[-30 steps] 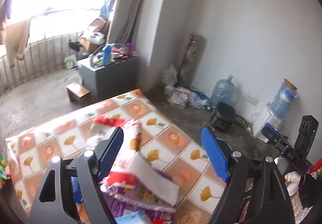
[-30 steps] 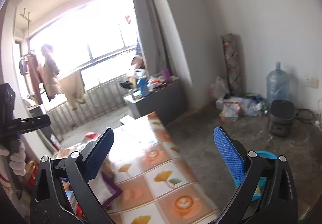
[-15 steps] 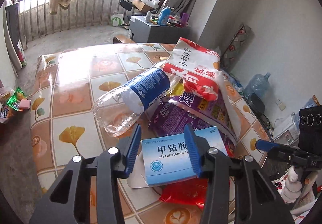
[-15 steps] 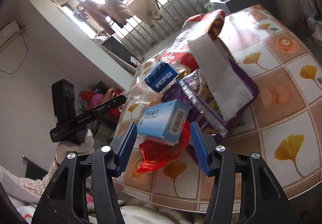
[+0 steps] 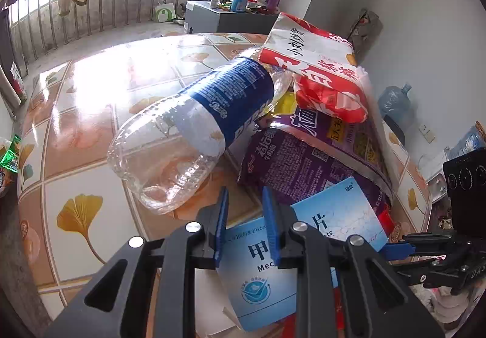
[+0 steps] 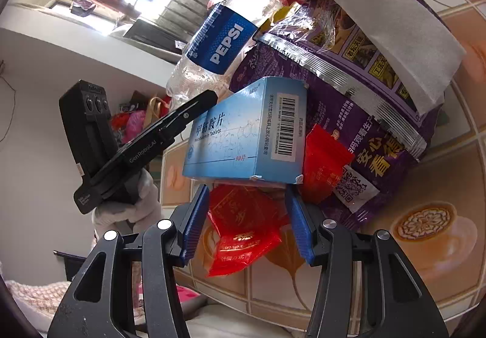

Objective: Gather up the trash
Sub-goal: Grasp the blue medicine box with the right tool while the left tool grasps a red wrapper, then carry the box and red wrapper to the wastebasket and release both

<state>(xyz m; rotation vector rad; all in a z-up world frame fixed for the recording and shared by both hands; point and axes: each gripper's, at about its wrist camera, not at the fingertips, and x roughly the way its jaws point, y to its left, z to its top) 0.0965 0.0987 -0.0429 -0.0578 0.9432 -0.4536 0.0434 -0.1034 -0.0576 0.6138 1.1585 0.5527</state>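
Observation:
A pile of trash lies on a table with a tile-pattern cloth. It holds an empty Pepsi bottle, a red-and-white bag, a purple bag and a light blue medicine box. My left gripper hangs over the box's near corner. Its jaws are narrow and closing, the corner lies between them, and the pads do not press on it. In the right wrist view my right gripper straddles a red packet just below the box. Its jaws are opening and not gripping.
A gloved hand holds the left gripper's handle. A white sheet lies over the purple bag. Beyond the table stand a grey cabinet with bottles and a water jug. Green packets lie at the left.
Both grippers have come down from facing the room to the trash pile. The left jaws have narrowed from wide to a small gap. The right jaws closed to about half.

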